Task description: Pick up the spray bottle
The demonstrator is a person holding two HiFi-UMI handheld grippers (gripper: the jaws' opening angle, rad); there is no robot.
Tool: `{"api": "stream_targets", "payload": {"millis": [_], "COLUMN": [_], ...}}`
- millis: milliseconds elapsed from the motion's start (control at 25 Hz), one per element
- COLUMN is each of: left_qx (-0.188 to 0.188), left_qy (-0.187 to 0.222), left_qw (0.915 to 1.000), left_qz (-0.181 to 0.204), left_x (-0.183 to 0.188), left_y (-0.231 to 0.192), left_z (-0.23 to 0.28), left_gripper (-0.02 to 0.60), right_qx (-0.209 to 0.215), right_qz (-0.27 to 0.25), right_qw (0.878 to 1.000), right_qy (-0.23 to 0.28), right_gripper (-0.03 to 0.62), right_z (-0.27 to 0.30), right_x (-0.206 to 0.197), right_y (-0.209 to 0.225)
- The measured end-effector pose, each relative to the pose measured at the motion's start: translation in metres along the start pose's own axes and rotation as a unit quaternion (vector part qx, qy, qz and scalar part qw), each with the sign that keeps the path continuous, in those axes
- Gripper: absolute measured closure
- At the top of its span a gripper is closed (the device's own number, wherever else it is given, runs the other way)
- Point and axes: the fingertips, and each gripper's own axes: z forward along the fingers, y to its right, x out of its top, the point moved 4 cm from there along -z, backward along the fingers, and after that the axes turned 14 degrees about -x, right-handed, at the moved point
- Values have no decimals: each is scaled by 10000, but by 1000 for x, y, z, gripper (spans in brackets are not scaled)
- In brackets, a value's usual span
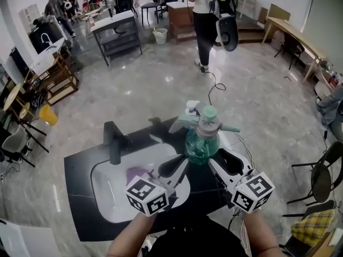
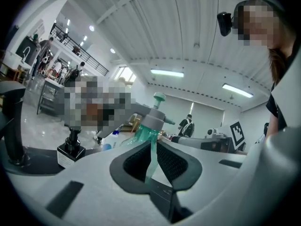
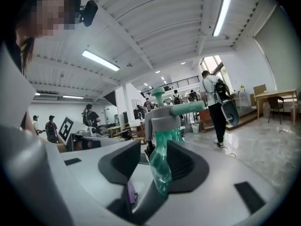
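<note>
Green spray bottle [image 1: 201, 146] btwn right hand-held gripper [image 3: 153, 161] jaws, apart.

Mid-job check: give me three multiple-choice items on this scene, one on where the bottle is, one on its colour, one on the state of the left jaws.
1. Where is the bottle? A on the floor; B between the left hand-held gripper and the right hand-held gripper; C on a chair.
2. What colour is its body? A red; B yellow; C green.
3. How do the left hand-held gripper's jaws stand? A together; B wide apart; C out of view.
Key: 1 B, the head view shows it between both tips; 2 C, the clear body is green; 3 A, the pads stand closed in the left gripper view.
</note>
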Motion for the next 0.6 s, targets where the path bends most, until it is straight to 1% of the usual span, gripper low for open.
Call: {"api": "stream_targets", "payload": {"millis": [40,200,320,480,600], "left_qx": [10,62,74,122,165], "left_qy": [15,26,13,-86,-136], "left_qw": [10000,10000,10000,9999,9998], "left_qz": [25,26,-53,-87,-43], "left_x": [1,4,4,4,4], "left_y": [-3,-12,-18,-25,-30], "left_z": [3,12,20,35,40], "left_gripper": [572,564,493,458,421], "right_qx": [32,150,291,515,708], "right_qz": [-7,-25,-43,41,122], "right_qw": [10000,9998,9995,9984,9973], "right_qy": [30,112,120,220,173], "right_gripper": [454,410,387,370,353], "right_z": [2,12,20,32,41], "right_x": [1,6,9,22,27], "right_y": [2,10,16,25,28]}}
